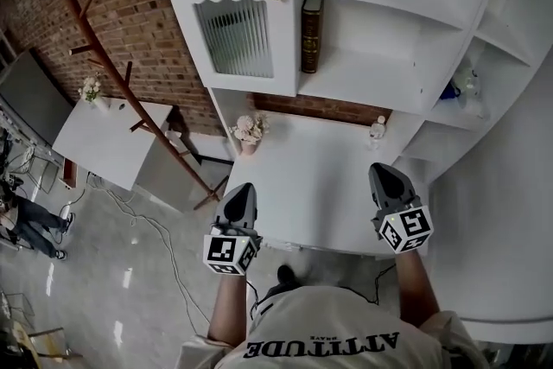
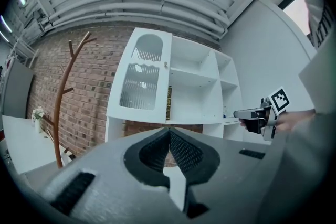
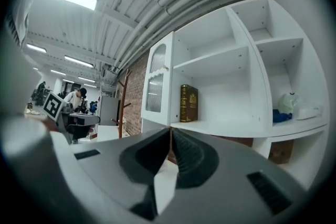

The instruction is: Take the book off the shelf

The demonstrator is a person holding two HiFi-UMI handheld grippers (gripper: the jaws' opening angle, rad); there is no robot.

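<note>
Bright ceiling strip lights, fisheye edges, dark vignette

Both forearms (image 1: 226,307) reach forward side by side, the left gripper (image 1: 244,187) at seven o'clock and the right gripper (image 1: 381,170) at five o'clock, both aimed toward twelve, fingers (image 2: 185,153) pressed together and empty.

We read one word only: "ATTITUDE", printed upside down on the person's light shirt (image 1: 328,320), just below the white desk (image 1: 311,177). A smaller line beside it is too blurred. Above the desk, the gilt on the book (image 1: 311,34) is illegible to us.
</note>
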